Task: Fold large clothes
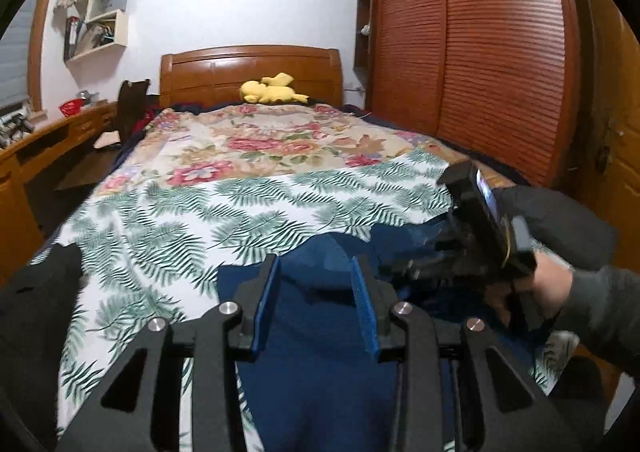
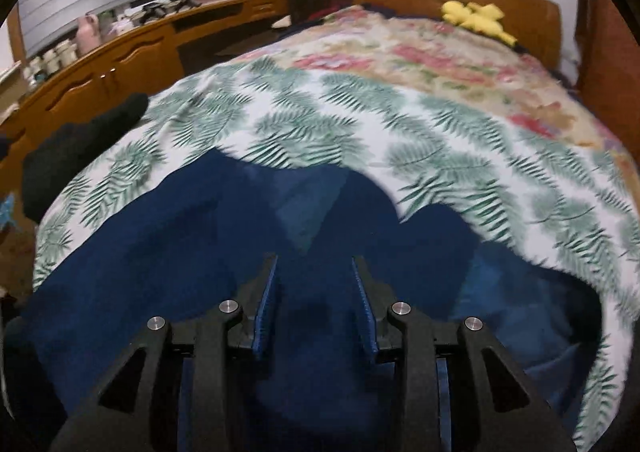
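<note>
The navy garment [image 2: 168, 252] lies at the bed's [image 1: 256, 140] near edge; both claws, left claw [image 1: 316, 292] and right claw [image 2: 316, 292], hover part-open and empty; a fold seems between grips; next calls for pinching an edge.

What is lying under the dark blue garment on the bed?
The blue garment lies on a white sheet with green fern leaves, which reaches out past it on the far side and both flanks. Whatever is directly beneath the garment's middle is covered and cannot be seen.

Dim indoor light — fisheye warp, motion blur
</note>
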Available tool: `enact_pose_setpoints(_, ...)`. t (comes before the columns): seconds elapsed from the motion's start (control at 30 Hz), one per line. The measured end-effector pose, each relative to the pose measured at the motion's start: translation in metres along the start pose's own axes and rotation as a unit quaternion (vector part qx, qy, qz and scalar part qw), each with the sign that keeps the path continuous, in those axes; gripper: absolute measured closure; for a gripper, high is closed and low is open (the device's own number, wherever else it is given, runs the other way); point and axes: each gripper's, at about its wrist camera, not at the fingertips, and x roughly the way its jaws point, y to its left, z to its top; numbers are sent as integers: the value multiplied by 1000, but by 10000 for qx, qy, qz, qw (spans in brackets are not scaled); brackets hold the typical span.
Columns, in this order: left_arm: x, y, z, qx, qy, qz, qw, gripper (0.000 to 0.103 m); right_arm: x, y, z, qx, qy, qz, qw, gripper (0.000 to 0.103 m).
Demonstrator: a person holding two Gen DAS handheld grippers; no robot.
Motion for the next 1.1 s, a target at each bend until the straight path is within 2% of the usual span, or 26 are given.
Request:
enact_pose_setpoints(0.07,11,4,4,25,-26,-21,10000,69,7,7,-5,-18,78,169,9998,68)
enact_pose_setpoints(0.2,37,10,4,-41,9,-18,10000,69,20,10,-14,-18,270,204,9994,68)
enact_pose_setpoints(0.5,91,23,-35,-202,532,-268,9980,69,37,7,-24,52,534,121,9985,66)
enact_pose_setpoints(0.8,91,21,-46,-208,389,-354,9984,69,48,7,-15,-50,722,-193,9972,60)
enact_pose_setpoints(1.07,81,31,-39,-338,321,-476,9978,69,63,-1,-5,133,1062,-55,9942,58)
enact_pose_setpoints(1.1,78,32,-37,-337,292,-495,9978,69,64,-2,-5,151,1109,-41,9937,62)
